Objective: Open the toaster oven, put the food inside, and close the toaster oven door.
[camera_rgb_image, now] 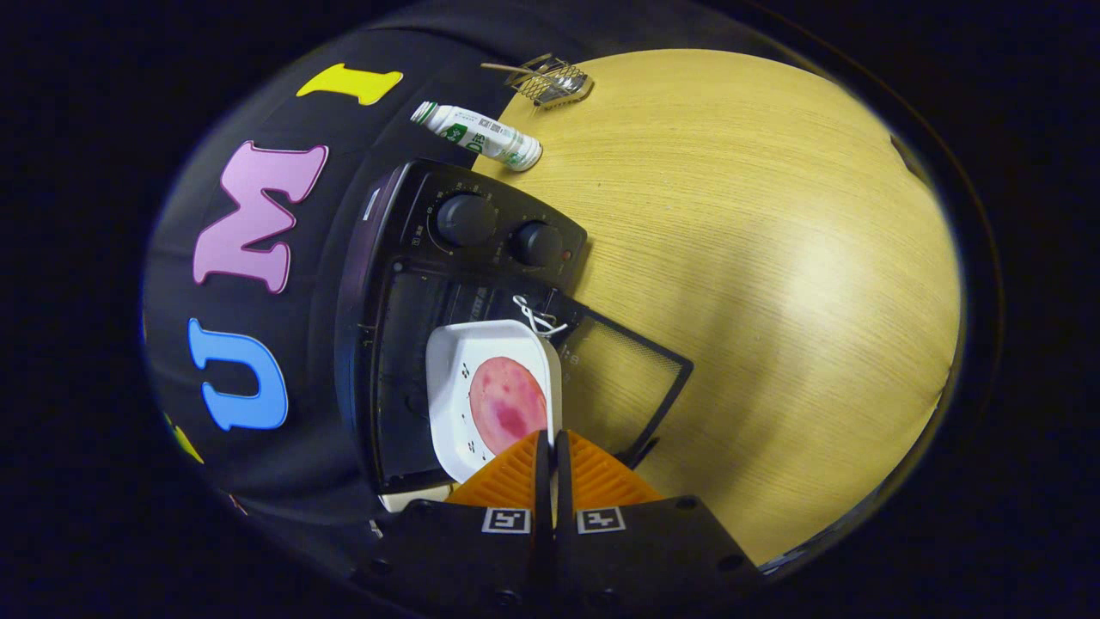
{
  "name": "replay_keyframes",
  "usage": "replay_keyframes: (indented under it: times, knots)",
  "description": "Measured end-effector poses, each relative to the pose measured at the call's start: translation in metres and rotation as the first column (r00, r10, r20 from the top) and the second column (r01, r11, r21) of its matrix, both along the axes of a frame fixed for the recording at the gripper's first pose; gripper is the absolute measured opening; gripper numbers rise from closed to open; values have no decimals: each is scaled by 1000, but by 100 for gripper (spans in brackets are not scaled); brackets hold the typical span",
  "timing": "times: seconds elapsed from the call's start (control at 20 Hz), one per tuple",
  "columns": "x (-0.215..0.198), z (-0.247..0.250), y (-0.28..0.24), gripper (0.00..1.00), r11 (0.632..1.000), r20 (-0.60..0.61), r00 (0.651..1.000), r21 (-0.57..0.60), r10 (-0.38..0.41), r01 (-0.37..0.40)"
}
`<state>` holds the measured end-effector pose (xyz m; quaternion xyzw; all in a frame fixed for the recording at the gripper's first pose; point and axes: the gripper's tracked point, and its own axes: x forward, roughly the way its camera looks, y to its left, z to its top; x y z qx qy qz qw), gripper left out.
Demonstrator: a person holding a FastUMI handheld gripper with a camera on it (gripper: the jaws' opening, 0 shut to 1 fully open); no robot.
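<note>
The claw (550, 443) shows at the bottom of the gripper view, pointing forward. Its two fingers (514, 473) stand almost together, with only a thin slit left between them (their ribbed outer faces slope away to each side). In this slit they pinch the near rim of the white plate (490, 344), one finger on each side of it. The claw body behind carries two square markers, one for each finger.

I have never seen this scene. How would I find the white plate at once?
Find the black toaster oven on the wooden table, door open. The white plate is at its opening, its rim pinched in the gripper. It alone carries a round pink slice of food.
</note>
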<state>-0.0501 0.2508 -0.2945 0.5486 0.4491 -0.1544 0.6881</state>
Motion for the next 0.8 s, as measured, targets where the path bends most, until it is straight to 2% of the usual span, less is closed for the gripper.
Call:
replay_keyframes:
  times: [0.2, 0.3, 0.8]
  knots:
    - [34, -4, 17, 5, 989, -22, 989, 11, -148, 148]
    - [46, -7, 22, 5, 980, -28, 980, -16, -196, 196]
    - [63, -22, 57, 5, 971, -83, 968, -9, -239, 239]
